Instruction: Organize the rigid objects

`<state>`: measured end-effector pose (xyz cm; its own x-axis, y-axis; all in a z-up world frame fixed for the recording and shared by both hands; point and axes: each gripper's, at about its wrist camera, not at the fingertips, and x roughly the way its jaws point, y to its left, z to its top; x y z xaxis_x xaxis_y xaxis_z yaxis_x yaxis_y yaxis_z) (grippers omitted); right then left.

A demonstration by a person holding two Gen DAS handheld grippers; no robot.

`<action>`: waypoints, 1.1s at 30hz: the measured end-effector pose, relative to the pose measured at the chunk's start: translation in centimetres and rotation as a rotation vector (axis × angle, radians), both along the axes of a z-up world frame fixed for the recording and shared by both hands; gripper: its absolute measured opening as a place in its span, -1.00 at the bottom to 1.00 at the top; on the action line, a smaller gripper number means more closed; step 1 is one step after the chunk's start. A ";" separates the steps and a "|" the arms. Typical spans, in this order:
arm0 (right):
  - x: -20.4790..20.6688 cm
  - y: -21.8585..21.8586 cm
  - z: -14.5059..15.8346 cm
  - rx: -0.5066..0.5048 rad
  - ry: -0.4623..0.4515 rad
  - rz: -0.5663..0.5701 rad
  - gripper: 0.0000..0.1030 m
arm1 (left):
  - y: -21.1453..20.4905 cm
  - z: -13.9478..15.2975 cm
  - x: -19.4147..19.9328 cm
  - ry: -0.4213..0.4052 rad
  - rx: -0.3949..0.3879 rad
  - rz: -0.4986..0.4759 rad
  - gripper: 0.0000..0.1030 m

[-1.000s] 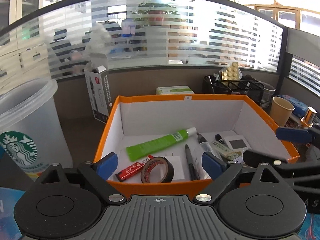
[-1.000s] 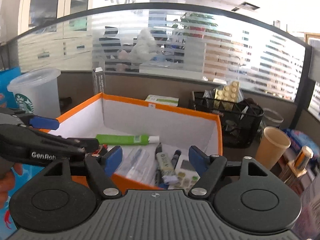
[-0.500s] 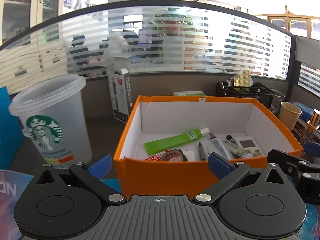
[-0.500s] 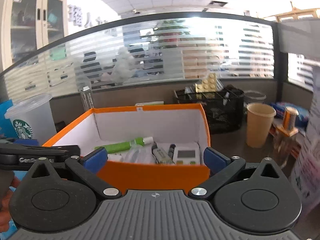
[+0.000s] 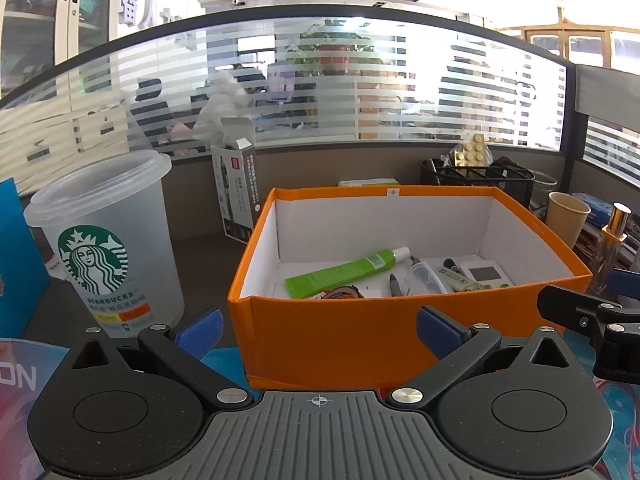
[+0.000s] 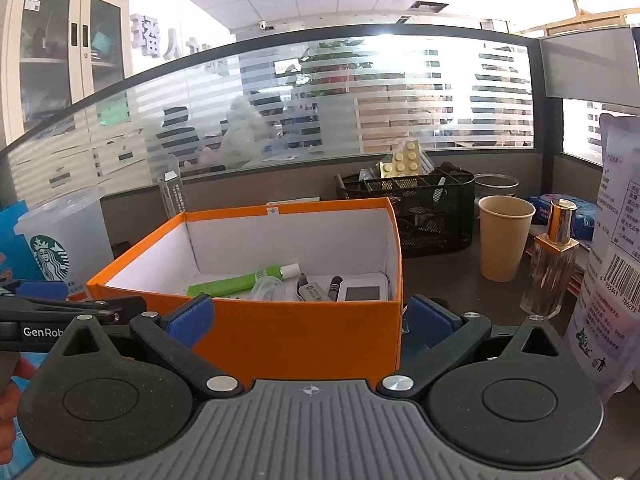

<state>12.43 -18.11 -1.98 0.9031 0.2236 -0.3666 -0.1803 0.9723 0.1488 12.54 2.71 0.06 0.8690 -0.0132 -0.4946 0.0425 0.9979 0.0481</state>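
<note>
An orange box [image 5: 360, 332] with white inside stands in front of both grippers; it also shows in the right wrist view [image 6: 296, 328]. It holds a green tube [image 5: 344, 272], a tape roll [image 5: 340, 294], markers [image 5: 395, 283], a clear bag and a small white device [image 5: 484, 272]. My left gripper [image 5: 320, 328] is open and empty, close to the box's near wall. My right gripper [image 6: 310, 316] is open and empty, close to the box's near right corner.
A Starbucks plastic cup [image 5: 108, 240] stands left of the box. A paper cup [image 6: 504, 236], a gold-capped glass bottle [image 6: 556, 256], a black mesh organizer [image 6: 420, 212] and a white pouch [image 6: 616, 260] stand at the right. An upright carton [image 5: 238, 192] stands behind.
Both grippers have drawn back from over the box and dropped lower, so the box's outer front wall now fills the space ahead. Both stay open and empty.
</note>
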 end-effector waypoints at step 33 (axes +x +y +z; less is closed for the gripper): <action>-0.1 -0.2 -0.2 -0.014 -0.003 -0.010 1.00 | -0.5 -0.3 0.0 0.018 0.006 -0.032 1.00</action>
